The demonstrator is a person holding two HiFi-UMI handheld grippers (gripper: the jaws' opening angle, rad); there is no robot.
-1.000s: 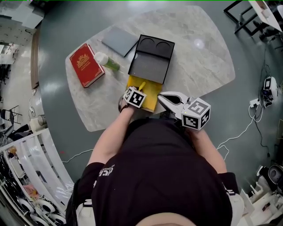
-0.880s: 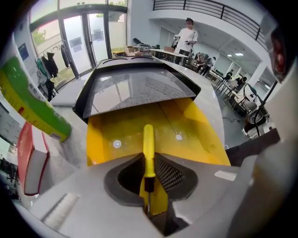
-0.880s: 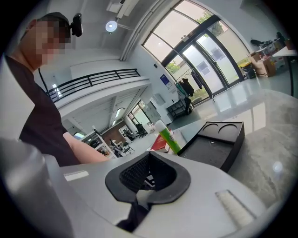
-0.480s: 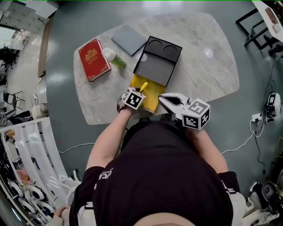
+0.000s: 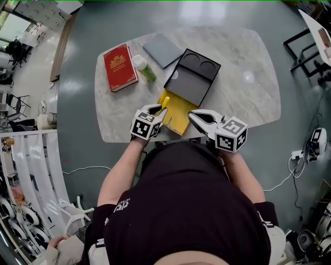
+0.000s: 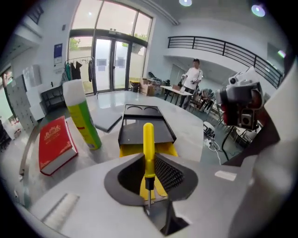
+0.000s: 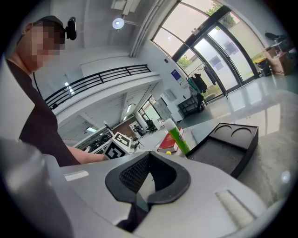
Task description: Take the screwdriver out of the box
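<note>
Low at centre, the left gripper [image 6: 149, 201] pinches a yellow-handled screwdriver [image 6: 148, 146] by its thin shaft, tip hidden; right gripper [image 7: 138, 195] pressed together.

A pale, marble-patterned tabletop [image 5: 243, 57] with rounded corners stands on a glossy grey-green floor [image 5: 77, 119]. Tall glass doors [image 6: 109, 60] let in daylight. A black-railed balcony [image 6: 223, 46] runs along the white wall, and round ceiling lamps [image 6: 185, 2] glow above.

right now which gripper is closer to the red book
Left. The left gripper, shut on the screwdriver, is on the red book's side of the yellow box, nearer the person. The right gripper is on the box's other side, farther off.
</note>
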